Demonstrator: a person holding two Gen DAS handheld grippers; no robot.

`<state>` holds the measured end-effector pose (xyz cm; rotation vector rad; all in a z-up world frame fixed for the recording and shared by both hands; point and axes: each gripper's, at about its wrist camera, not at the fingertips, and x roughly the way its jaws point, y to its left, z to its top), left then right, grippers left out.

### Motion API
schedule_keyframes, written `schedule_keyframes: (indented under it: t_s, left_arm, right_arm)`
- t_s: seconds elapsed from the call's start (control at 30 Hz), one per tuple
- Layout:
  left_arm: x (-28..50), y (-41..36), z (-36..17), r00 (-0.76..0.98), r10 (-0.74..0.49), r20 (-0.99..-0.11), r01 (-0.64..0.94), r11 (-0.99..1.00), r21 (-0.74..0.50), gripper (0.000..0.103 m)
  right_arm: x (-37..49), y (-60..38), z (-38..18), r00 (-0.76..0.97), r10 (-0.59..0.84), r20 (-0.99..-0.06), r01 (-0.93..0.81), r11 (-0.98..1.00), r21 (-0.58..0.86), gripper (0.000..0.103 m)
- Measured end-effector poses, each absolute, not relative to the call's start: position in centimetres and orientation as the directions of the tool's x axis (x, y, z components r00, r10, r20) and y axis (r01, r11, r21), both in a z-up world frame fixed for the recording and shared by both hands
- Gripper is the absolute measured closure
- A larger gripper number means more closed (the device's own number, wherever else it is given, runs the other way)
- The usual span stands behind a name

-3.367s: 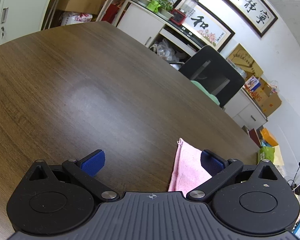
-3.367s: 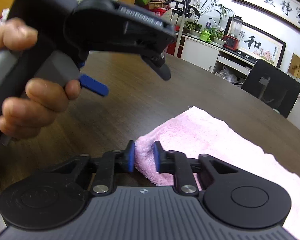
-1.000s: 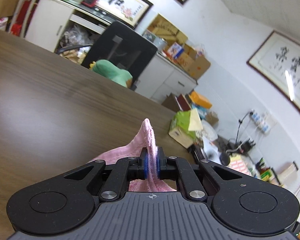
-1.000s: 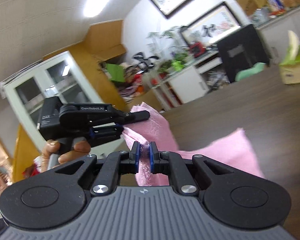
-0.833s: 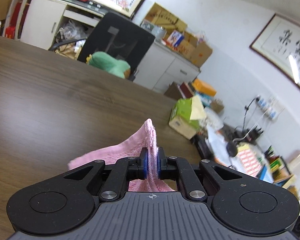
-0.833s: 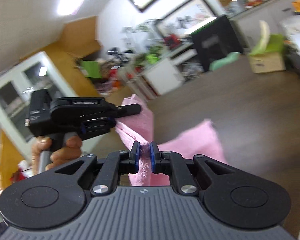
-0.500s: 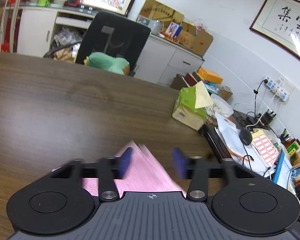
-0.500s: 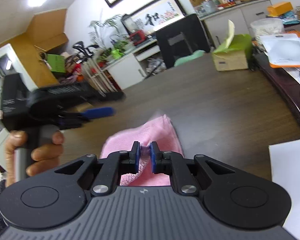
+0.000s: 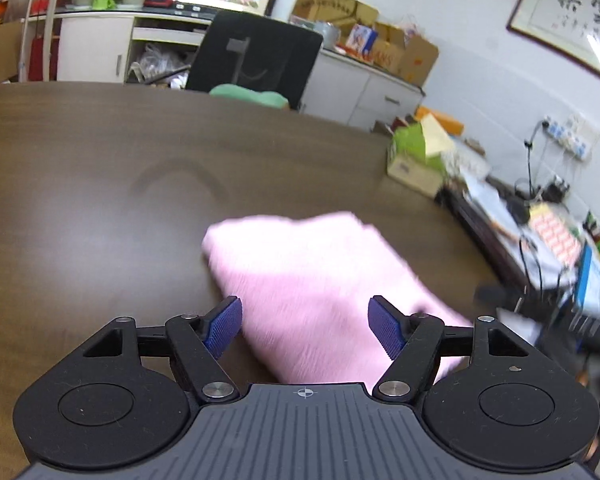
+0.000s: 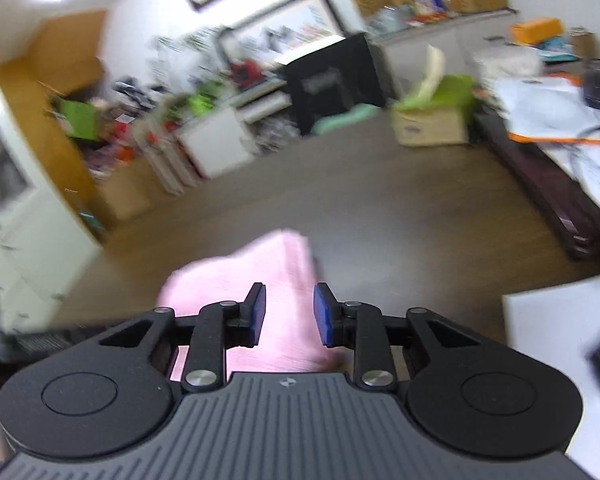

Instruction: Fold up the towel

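The pink towel [image 9: 312, 280] lies folded on the dark wooden table [image 9: 100, 168], blurred by motion. My left gripper [image 9: 305, 326] is open and empty, held just above the towel's near part. In the right wrist view the towel [image 10: 244, 276] lies below and ahead of my right gripper [image 10: 290, 314], which is open with nothing between its blue pads [image 10: 258, 312]. Neither gripper touches the towel as far as I can tell.
A cardboard tissue box with a green top [image 9: 416, 160] stands at the table's far right; it also shows in the right wrist view [image 10: 432, 120]. A black office chair [image 9: 256, 64] stands behind the table. A cluttered desk [image 9: 540, 232] adjoins on the right. White paper [image 10: 560, 320] lies near right.
Both grippers held the towel's corners lifted a second ago. They carried them over, the left opened first, then the right, and the towel now lies on the table.
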<state>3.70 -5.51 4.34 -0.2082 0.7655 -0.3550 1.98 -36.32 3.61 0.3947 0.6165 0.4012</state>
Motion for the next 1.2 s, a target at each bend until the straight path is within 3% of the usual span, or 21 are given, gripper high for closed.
schedule_keyframes:
  t_s: [0.07, 0.27, 0.63, 0.77, 0.97, 1.1, 1.2]
  left_arm:
    - [3.6, -5.6, 4.1, 0.670, -0.371, -0.643, 0.240, 0.928, -0.286, 0.033]
    - [4.4, -6.6, 2.4, 0.624, -0.350, -0.699, 0.255, 0.937, -0.241, 0.032]
    - [5.8, -6.8, 2.3, 0.682, -0.200, -0.703, 0.245, 0.969, -0.038, 0.029]
    - [6.5, -6.1, 2.4, 0.745, -0.065, -0.664, 0.180, 0.978, 0.107, 0.028]
    - [7.2, -2.6, 3.1, 0.736, -0.072, -0.673, 0.123, 0.992, 0.029, 0.028]
    - [6.5, -0.2, 3.9, 0.765, -0.053, -0.642, 0.079, 0.997, 0.011, 0.029]
    - [5.7, 2.5, 4.8, 0.786, -0.072, -0.614, 0.034, 0.997, -0.072, 0.029]
  right_arm:
    - [2.3, -35.6, 3.3, 0.717, 0.519, -0.466, -0.286, 0.828, 0.483, 0.063]
    - [4.8, -32.9, 0.3, 0.613, 0.491, -0.618, -0.231, 0.860, 0.454, 0.063]
    - [3.6, -29.3, 0.2, 0.626, 0.462, -0.628, -0.259, 0.883, 0.392, 0.062]
    - [3.1, -26.0, 0.2, 0.623, 0.474, -0.623, -0.314, 0.880, 0.356, 0.052]
    - [1.5, -19.4, 0.4, 0.707, 0.321, -0.631, -0.367, 0.928, 0.060, 0.039]
    - [1.6, -20.7, 1.2, 0.690, 0.401, -0.602, -0.398, 0.906, 0.147, 0.040]
    - [2.2, -22.5, 2.8, 0.719, 0.430, -0.546, -0.379, 0.901, 0.210, 0.040]
